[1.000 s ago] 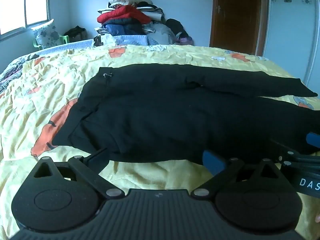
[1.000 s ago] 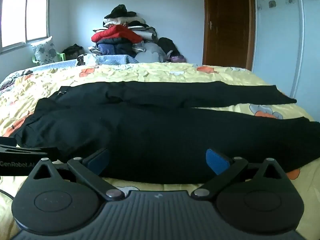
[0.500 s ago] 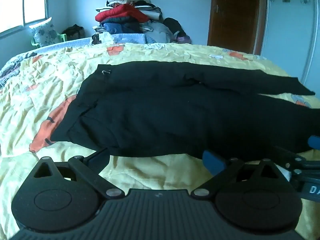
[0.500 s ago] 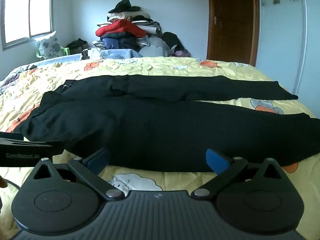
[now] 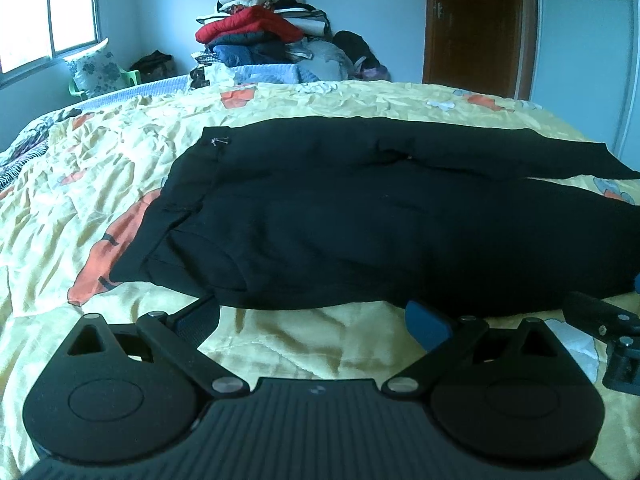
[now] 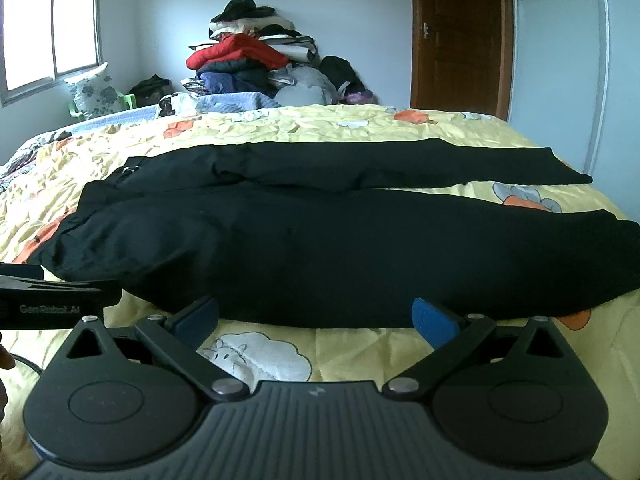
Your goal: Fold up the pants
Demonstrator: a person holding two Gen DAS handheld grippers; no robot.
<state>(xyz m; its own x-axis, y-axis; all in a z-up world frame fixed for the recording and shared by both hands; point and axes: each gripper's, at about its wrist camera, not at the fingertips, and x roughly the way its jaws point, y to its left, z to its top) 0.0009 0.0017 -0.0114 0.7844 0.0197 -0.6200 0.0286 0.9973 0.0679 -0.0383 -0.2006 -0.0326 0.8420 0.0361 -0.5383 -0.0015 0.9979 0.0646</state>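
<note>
Black pants [image 5: 360, 220] lie spread flat on the yellow bedspread [image 5: 100, 168], waistband to the left and both legs running right. They also show in the right wrist view [image 6: 340, 248]. My left gripper [image 5: 312, 318] is open and empty, just short of the pants' near edge by the waist. My right gripper [image 6: 316, 314] is open and empty, just short of the near leg's edge. The right gripper's body shows at the right edge of the left wrist view [image 5: 608, 320]; the left gripper's body shows at the left edge of the right wrist view [image 6: 52, 300].
A pile of clothes [image 6: 248, 64] is stacked at the far side of the bed. A brown door [image 6: 460, 36] stands at the back right, a window [image 6: 48, 36] and a pillow on a green chair [image 6: 96, 92] at the back left.
Both grippers have pulled back a little toward the near bed edge, so more yellow bedspread shows between their fingers and the pants. Both stay open.
</note>
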